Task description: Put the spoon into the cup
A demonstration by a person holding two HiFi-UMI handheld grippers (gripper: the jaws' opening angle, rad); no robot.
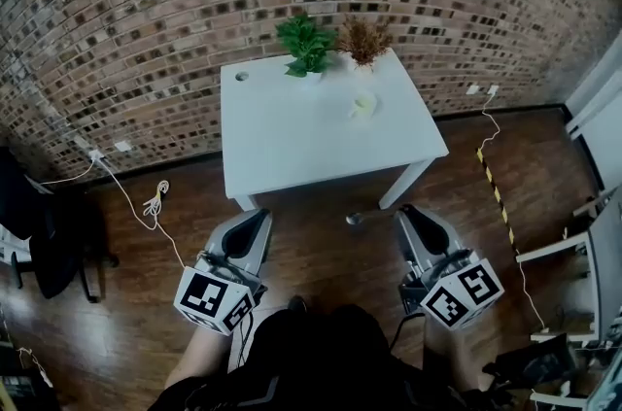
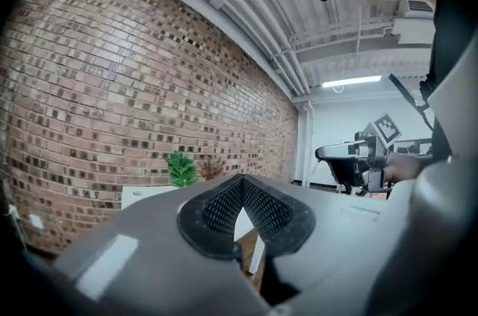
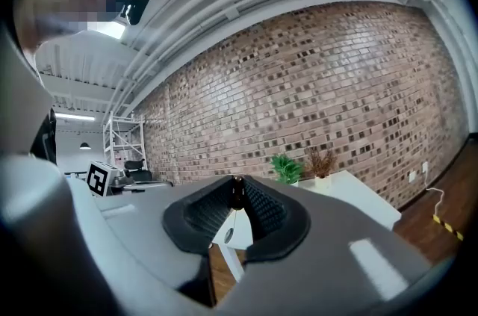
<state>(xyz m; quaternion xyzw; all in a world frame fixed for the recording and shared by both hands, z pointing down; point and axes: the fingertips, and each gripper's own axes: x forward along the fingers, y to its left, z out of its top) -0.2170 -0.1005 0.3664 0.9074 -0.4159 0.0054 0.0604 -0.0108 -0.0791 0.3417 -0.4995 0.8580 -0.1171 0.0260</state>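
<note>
Right gripper (image 1: pixel 406 210) is clamped narrow on the spoon (image 1: pixel 367 216); its own view shows the thin handle pinched at the jaw tips. The spoon sticks out sideways toward the left gripper (image 1: pixel 260 217), whose jaws meet at the tips with nothing between them. Both grippers point level over the floor, short of the table's (image 1: pixel 292 156) near edge, and the spoon hangs just off the near right corner.

The cup (image 1: pixel 363 105) stands right of the table's middle, toward the far edge. A green plant (image 1: pixel 306 43) and a dried plant (image 1: pixel 365 38) stand near it at the far edge.

This looks like the carry, with the drop not yet begun. Next, the right gripper likely must cross the near edge, tip the spoon end-down over the cup's mouth, lower it and release.

From near edge to cup the tabletop is bare, so that approach is open. The plants leave little room beyond the cup.
</note>
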